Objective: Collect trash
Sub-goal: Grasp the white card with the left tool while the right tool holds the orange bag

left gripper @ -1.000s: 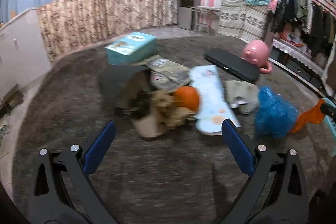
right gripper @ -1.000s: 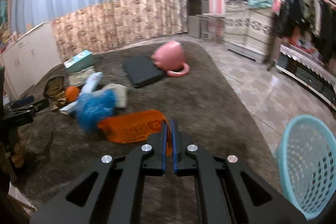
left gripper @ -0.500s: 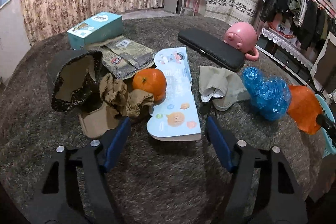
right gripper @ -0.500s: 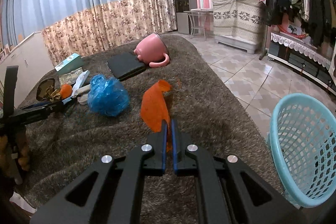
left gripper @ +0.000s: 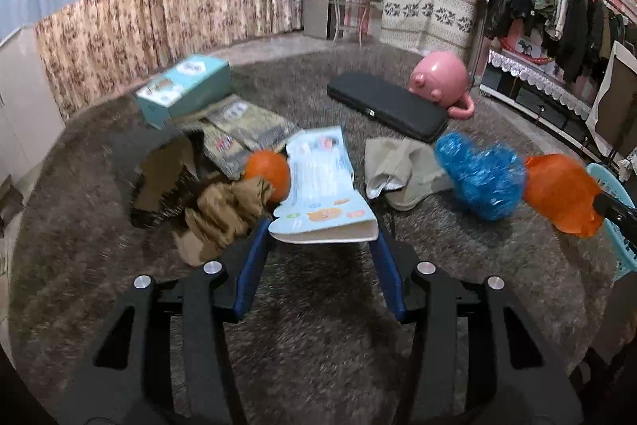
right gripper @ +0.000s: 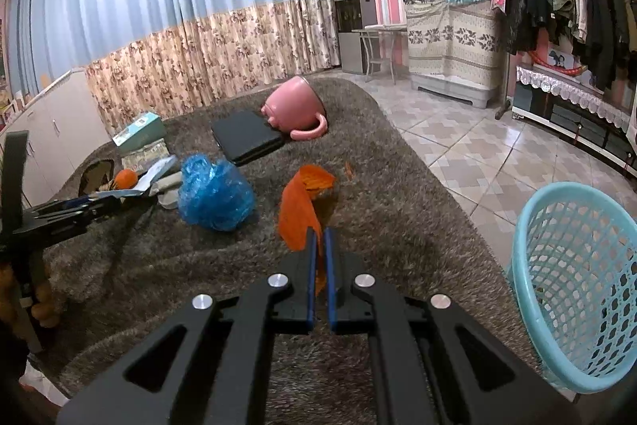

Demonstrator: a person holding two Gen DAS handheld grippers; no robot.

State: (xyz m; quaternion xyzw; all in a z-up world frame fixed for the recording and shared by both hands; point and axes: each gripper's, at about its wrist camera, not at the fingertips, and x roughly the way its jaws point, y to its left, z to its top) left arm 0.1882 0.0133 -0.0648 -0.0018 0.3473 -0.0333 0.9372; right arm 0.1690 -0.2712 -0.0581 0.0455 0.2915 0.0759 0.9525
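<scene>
Barely begun: right gripper (right gripper: 320, 237) clamped on orange plastic bag (right gripper: 300, 210) near empty blue basket (right gripper: 573, 285), left gripper (left gripper: 318, 237) closing around pale blue packet (left gripper: 322, 186), apparently not yet pinched; blue bag (right gripper: 215, 194), crumpled brown paper (left gripper: 227, 206) left on rug (right gripper: 398, 186).

Orange bag (right gripper: 300, 210): crumpled plastic, hanging lifted off my rug, pinched at its lower edge. Blue bag (right gripper: 215, 194): crumpled, on rug just beside it. Booklet (left gripper: 324, 186): light blue, flat, near edge raised. Basket (right gripper: 573, 277): light blue mesh, on floor.
</scene>
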